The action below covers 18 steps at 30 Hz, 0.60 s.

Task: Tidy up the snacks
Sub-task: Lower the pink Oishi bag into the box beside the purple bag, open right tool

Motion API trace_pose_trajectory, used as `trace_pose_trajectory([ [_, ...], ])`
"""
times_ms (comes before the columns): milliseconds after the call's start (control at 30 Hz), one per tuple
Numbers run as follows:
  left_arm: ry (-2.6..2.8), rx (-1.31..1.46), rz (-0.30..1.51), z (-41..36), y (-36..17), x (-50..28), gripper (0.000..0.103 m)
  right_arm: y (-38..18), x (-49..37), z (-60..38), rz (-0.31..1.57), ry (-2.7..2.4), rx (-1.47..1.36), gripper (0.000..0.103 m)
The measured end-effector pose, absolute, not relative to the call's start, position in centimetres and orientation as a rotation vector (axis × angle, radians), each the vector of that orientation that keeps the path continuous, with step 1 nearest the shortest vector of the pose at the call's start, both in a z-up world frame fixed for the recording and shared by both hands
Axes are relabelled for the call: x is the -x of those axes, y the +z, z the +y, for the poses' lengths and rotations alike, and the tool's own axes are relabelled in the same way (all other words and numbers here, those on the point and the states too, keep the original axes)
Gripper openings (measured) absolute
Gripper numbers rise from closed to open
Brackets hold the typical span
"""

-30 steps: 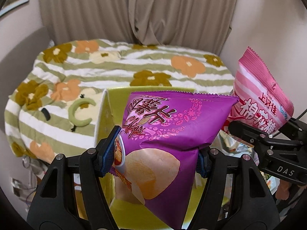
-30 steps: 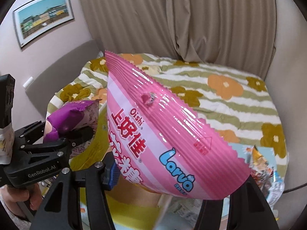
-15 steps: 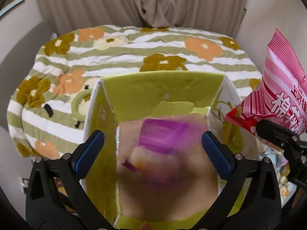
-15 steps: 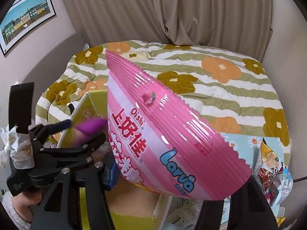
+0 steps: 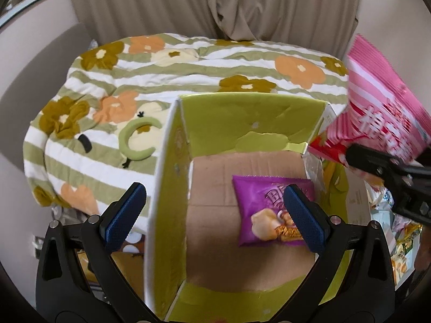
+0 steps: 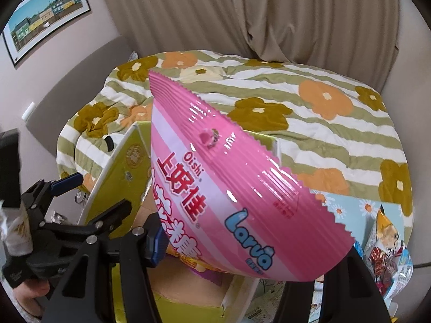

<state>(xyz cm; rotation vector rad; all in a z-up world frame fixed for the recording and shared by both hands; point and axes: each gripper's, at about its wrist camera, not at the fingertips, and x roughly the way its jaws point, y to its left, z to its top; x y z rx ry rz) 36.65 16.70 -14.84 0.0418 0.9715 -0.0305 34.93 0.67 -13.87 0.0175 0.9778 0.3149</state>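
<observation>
Now the left gripper (image 5: 215,210), jaws just opened and empty, hangs over the box (image 5: 172,177); purple bag (image 5: 269,212) inside. Right gripper (image 6: 242,253) clamps the pink bag (image 6: 237,188): release at twelve o'clock, on bare cardboard.

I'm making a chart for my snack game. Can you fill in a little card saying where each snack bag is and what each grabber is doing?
purple chip bag: lying flat on the cardboard floor of the box
box: open, green inside, in front of the flowered blanket
pink Oishi bag: held up over the box
left gripper: open, empty, above the box
right gripper: shut on the pink Oishi bag
other snack packets: lying right of the box
</observation>
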Motion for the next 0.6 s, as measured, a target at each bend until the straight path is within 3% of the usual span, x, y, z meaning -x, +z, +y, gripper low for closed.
trace_pose_trajectory([
  [267, -0.003, -0.02, 0.97, 19.2, -14.6, -34.5, 0.101, -15.1, -36.6, 3.2, 1.024, 0.368, 0.007, 0.058],
  [367, -0.002, -0.016, 0.977, 19.7, -15.1, -34.1, 0.101, -16.0, -37.5, 3.8, 1.03, 0.361, 0.002, 0.072],
  [433, -0.004, -0.012, 0.981, 19.9, -15.5, -34.0, 0.101, -16.7, -38.2, 4.1, 1.008, 0.355, -0.005, 0.102],
  [600, -0.023, -0.003, 0.992, 20.5, -16.4, -33.8, 0.101, -17.4, -38.7, 4.4, 0.988, 0.311, 0.023, 0.103],
])
